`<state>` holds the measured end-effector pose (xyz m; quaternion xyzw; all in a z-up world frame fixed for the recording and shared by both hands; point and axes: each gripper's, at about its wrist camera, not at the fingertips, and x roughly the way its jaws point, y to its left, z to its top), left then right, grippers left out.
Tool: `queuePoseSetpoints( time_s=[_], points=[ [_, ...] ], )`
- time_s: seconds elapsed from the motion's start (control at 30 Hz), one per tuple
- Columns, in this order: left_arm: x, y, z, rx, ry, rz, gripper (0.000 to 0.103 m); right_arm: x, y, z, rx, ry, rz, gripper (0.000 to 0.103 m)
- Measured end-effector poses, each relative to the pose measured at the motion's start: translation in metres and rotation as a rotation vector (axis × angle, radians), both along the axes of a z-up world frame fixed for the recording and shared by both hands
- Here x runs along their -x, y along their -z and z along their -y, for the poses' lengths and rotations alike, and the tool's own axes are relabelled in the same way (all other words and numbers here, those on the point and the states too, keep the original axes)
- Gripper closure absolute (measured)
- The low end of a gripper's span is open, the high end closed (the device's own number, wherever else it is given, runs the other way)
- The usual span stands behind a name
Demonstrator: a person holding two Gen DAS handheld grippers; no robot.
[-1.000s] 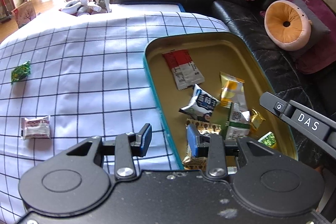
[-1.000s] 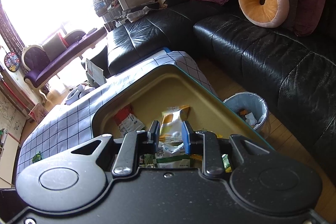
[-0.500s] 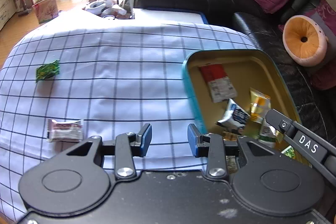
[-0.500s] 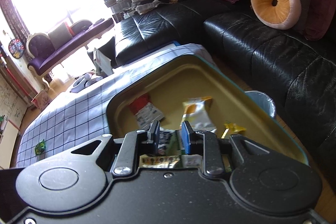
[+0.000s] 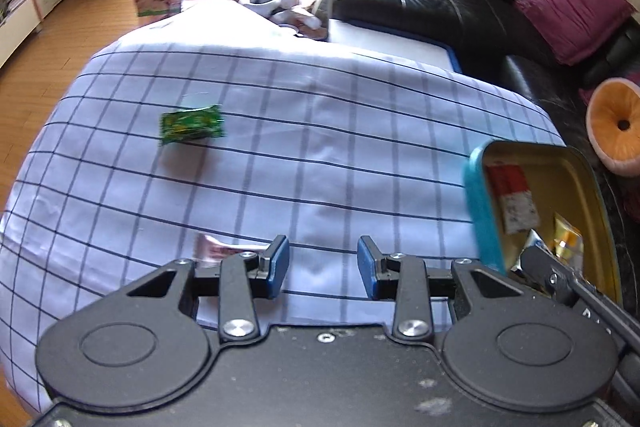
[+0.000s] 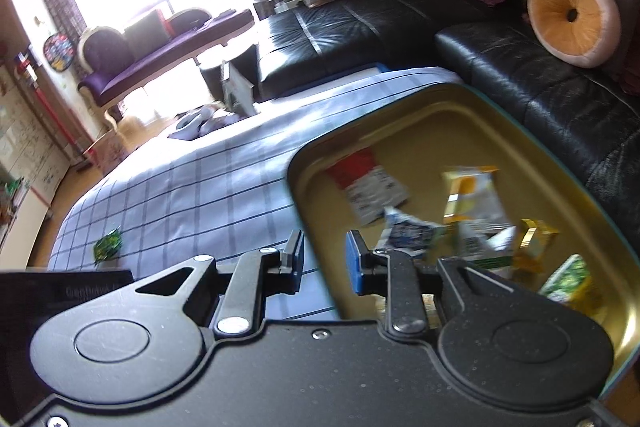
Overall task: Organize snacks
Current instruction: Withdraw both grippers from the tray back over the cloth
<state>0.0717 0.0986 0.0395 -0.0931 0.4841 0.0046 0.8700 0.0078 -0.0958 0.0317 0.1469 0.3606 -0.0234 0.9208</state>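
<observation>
Both pairs of jaws stand apart with nothing between them: the left gripper point(image 5: 323, 262) is spread wide over the checked tablecloth point(image 5: 304, 155), and the right gripper point(image 6: 325, 261) is parted more narrowly above the near-left rim of the tin tray point(image 6: 472, 115). Well ahead of the left gripper and to its left, a green snack packet point(image 5: 191, 124) lies alone on the cloth; the right wrist view shows it too, small and far to the left. Just beside the left gripper's left finger, a pink-and-white wrapper point(image 5: 218, 249) lies on the cloth, partly hidden by the gripper body and blurred. The tray sits at the cloth's right edge, next to the black leather sofa point(image 6: 520, 67), and holds a red-and-white packet point(image 6: 366, 183) toward its far-left end, a yellow-and-white packet point(image 6: 472, 195) to its right, a blue-and-white packet point(image 6: 408, 231) nearer, and a green packet point(image 6: 568, 277) at the near right.
</observation>
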Motion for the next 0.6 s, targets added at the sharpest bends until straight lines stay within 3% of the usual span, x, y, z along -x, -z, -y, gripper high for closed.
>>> queuePoseSetpoints(
  time_s=[0.23,0.6],
  points=[
    [-0.005,0.008,-0.051,0.003,-0.102,-0.022,0.067,-0.005,0.006,-0.045,0.034,-0.109,-0.018,0.067],
    [-0.012,0.029,-0.112,-0.072,-0.233,-0.075,0.067,-0.017,0.024,-0.095,0.051,-0.218,-0.069,0.067]
  ],
)
